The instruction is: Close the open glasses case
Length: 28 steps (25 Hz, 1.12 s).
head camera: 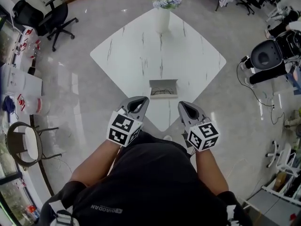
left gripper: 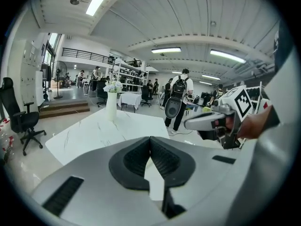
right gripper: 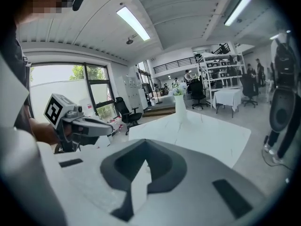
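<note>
Grey glasses case open on white table

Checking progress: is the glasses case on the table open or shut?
Open: the glasses case has its lid raised, and glasses show inside.

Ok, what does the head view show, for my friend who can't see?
Seen from above, an open glasses case with glasses inside lies on a white table. The left gripper and right gripper point at it from the near side, both shut and empty. A vase of flowers stands at the far corner.
</note>
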### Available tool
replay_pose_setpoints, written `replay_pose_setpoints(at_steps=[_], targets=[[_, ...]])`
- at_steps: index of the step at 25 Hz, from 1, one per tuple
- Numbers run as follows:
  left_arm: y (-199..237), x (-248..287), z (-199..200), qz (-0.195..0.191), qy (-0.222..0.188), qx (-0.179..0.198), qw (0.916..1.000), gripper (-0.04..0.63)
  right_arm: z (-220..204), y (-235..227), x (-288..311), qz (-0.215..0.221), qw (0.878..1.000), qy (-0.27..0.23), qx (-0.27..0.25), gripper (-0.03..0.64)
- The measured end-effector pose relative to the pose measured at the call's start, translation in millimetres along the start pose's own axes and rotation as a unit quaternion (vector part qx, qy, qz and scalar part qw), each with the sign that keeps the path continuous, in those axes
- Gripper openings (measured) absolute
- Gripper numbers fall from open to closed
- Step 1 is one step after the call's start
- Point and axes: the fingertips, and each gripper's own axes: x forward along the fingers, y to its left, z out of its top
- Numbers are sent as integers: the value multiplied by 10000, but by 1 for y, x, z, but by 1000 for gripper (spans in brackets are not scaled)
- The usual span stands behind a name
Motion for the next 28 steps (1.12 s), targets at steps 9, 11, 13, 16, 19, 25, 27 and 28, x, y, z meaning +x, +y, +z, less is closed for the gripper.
replay_pose_setpoints(at_steps=[9,11,13,16,19,25,27,28], targets=[[23,3,-3,-281,93,322,9990,5,7,0,19,-341,9994,-82,76,2],[25,5,0,-247,28,324,9992,5,7,-5,20,-353,9994,-17,25,2],[26,8,6,-186,-52,326,9993,5,11,-12,22,-334,9994,29,-46,2],[23,16,8,-87,-106,240,9996,5,17,-20,21,-242,9996,74,-151,2],[16,25,10,7,-145,35,9999,5,19,-28,21,-67,9995,137,-287,2],[-5,37,18,283,-196,134,9993,5,21,-45,15,221,9987,135,-437,2],[-10,39,19,350,-168,190,9991,5,22,-49,13,278,9983,97,-501,2],[-11,39,19,379,-158,206,9989,5,21,-49,13,309,9981,86,-534,2]])
